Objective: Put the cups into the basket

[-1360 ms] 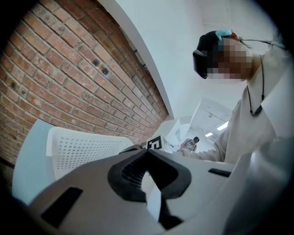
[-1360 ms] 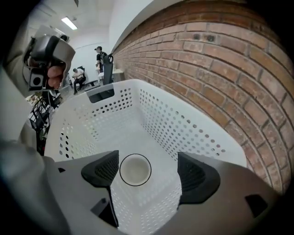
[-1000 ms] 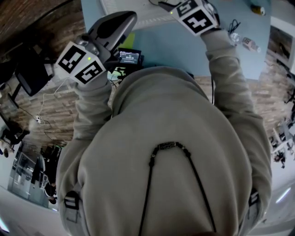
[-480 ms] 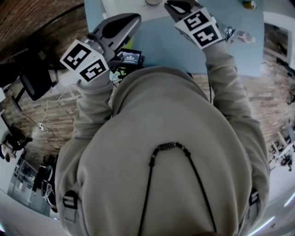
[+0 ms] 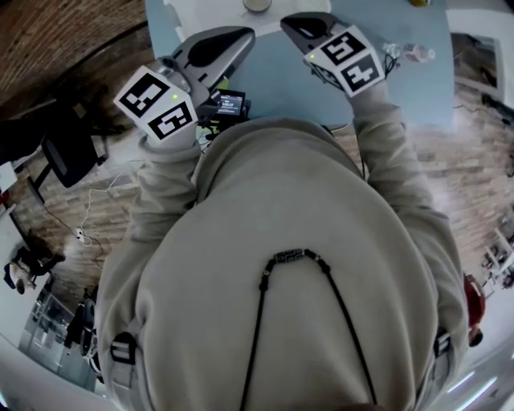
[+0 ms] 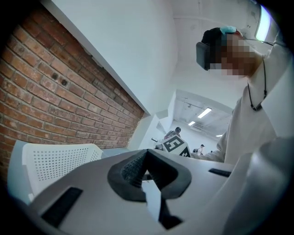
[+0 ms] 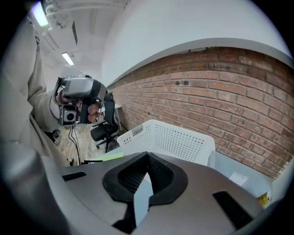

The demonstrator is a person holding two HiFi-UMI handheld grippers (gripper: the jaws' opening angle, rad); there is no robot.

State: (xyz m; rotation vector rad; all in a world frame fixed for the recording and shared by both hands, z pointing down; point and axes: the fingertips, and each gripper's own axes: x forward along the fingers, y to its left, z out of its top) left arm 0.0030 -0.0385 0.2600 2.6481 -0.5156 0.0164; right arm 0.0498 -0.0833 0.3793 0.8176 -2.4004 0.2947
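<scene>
In the head view both grippers hang over the light blue table, beyond my chest. My left gripper is shut, its pads meeting with nothing between them. My right gripper is shut too; its jaws have just been closing, and nothing is between them. The white perforated basket stands on the table behind the right gripper's jaws, and its corner shows at the left gripper view's left. A round pale rim, perhaps a cup, sits at the top edge. No cup is held.
A brick wall runs behind the table. A small screen device lies at the table's near edge, a clear bottle at its right. A black office chair stands on the wood floor, and a green sheet lies near the basket.
Both grippers have come back from the table's far side toward my chest and closer together. The right one, earlier cut off at the top edge, is now fully in view.
</scene>
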